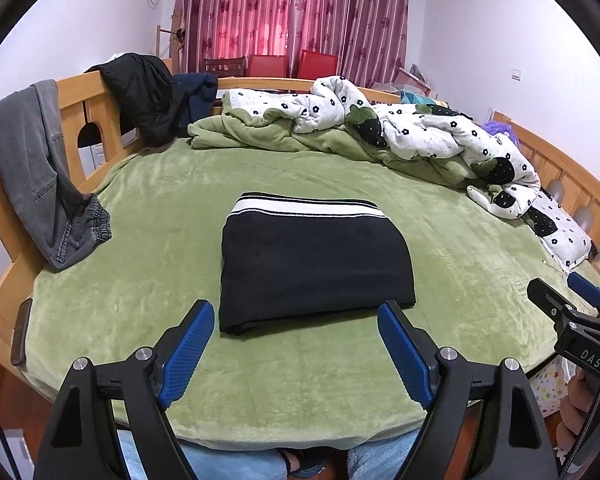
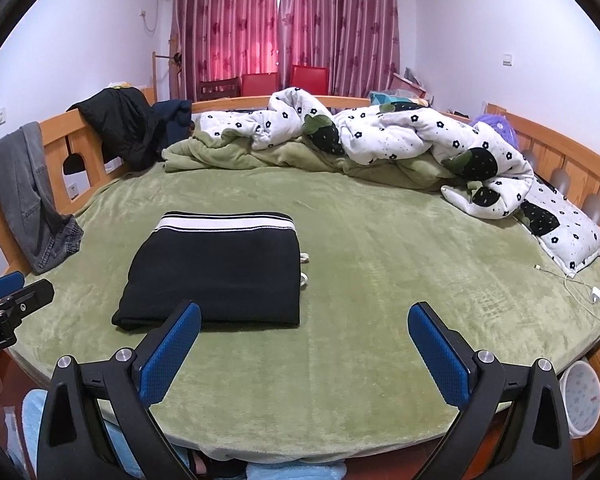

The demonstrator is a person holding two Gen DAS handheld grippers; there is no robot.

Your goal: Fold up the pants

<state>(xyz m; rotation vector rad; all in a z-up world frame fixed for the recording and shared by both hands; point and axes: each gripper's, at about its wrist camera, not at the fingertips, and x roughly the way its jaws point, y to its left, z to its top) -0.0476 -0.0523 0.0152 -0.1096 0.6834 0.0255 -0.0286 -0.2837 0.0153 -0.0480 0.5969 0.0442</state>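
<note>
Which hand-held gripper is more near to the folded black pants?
Left. The left hand-held gripper sits open directly in front of the folded black pants; the right hand-held gripper, also open, is offset to their right.

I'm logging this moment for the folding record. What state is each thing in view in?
black pants: folded into a flat rectangle, striped waistband at the far edge, lying on the bed
left gripper: open, empty, apart from the pants
right gripper: open, empty
grey jeans: unfolded, draped over the bed rail
floral quilt: crumpled in a heap
curtains: drawn shut
</note>
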